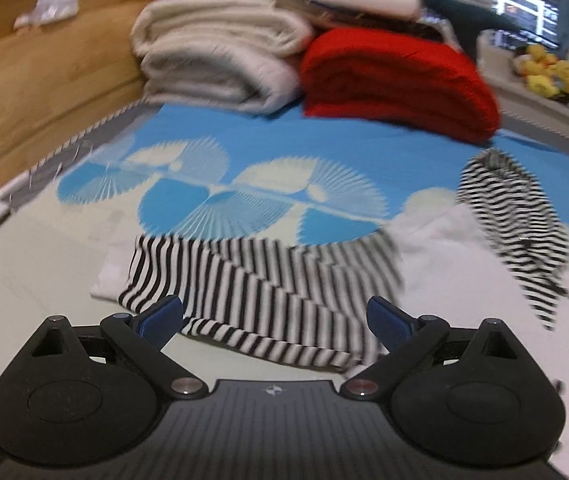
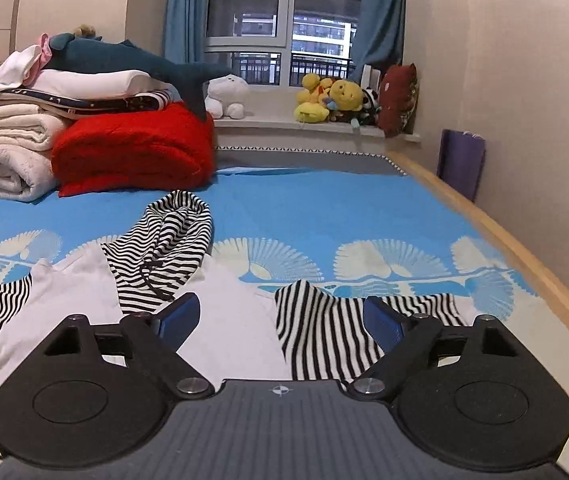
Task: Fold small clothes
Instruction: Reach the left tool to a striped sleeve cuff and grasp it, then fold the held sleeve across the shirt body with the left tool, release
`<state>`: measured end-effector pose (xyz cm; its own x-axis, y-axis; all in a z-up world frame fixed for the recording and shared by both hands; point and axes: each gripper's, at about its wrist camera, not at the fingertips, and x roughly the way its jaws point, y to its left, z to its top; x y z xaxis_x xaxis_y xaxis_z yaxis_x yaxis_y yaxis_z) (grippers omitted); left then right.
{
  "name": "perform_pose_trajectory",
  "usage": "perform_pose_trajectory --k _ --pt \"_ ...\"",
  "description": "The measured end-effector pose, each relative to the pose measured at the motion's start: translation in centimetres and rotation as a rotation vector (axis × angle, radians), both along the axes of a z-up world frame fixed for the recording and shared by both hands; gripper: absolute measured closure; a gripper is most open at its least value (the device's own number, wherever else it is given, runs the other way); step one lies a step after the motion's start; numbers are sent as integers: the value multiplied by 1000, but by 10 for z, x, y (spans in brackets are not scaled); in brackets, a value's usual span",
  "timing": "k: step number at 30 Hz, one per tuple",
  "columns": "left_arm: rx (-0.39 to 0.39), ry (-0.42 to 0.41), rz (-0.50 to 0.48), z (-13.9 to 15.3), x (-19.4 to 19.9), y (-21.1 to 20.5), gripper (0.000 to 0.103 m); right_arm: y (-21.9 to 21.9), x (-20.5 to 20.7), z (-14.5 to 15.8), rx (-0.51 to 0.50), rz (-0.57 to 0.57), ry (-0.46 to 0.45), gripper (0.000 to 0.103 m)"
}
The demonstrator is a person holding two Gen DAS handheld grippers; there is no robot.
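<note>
A: Where is your garment?

B: Your hooded top [image 2: 84, 292], white in the body with black-and-white striped sleeves and hood, lies spread on the bed [image 2: 324, 208], on the blue sheet with white fan shapes. Its striped hood [image 2: 172, 240] points toward the far end. One striped sleeve [image 1: 260, 280] lies flat just ahead of your left hand-held gripper [image 1: 274, 316]; the other striped sleeve [image 2: 324, 332] lies between the blue pads of your right hand-held gripper [image 2: 280, 316].

A: And what are the two tools doing?

B: Your left hand-held gripper has its pads spread wide with nothing between them but the sleeve below; the left view is blurred, so you cannot tell whether it touches the cloth. Your right one is spread just as wide, clamping nothing.

A: What sits around the top?

B: Beyond the hood you have a folded red blanket [image 2: 132, 152] beside rolled cream blankets [image 2: 4, 152], with a dark plush shark [image 2: 132, 56] on the pile. Yellow plush toys [image 2: 332, 100] line the window sill.
</note>
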<state>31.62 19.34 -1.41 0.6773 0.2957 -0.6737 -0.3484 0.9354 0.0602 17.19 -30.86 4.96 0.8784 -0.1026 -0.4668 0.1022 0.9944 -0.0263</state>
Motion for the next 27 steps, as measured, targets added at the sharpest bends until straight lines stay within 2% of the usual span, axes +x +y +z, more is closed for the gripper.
perform_pose_trajectory --k 2,4,6,8,9,10,12,14,16,17,19,20,21,22,23,25,27 --pt "-7 7 34 -19 11 19 3 4 6 -1 -14 23 1 14" --pt "-37 26 97 -39 20 48 4 9 11 0 -39 43 -4 17" --pt "-70 12 172 -52 27 81 5 12 16 -1 -62 64 -3 20" --pt "-74 -7 244 -63 31 111 6 16 21 -2 -82 83 3 28" --pt "-93 -17 286 -69 32 127 8 17 23 -3 -89 91 4 38" --pt "-125 -17 327 -76 33 142 10 18 25 -4 -92 95 3 51" --pt "-230 -16 408 -89 30 173 20 16 29 -3 -88 89 5 62" --pt "-307 -17 454 -103 30 194 24 14 33 -4 -82 68 13 68" --pt "-324 -9 473 -110 29 204 28 11 37 -6 -71 54 30 68" --pt "-297 -10 467 -111 30 203 28 10 38 -8 -69 49 39 68" --pt "-222 20 445 -113 38 198 37 11 40 -12 -77 44 56 68" --pt "-188 37 440 -113 41 195 52 12 41 -14 -89 43 61 68" --pt "-163 47 432 -112 43 193 77 14 41 -15 -106 43 63 68" --pt "-147 56 421 -110 45 191 92 16 41 -17 -125 43 62 68" --pt "-133 65 421 -107 47 188 98 19 41 -19 -147 43 61 68" --pt "-87 54 440 -96 53 180 98 21 39 -22 -184 44 64 68" --pt "-41 -4 397 -72 58 160 99 21 39 -24 -193 42 81 68"
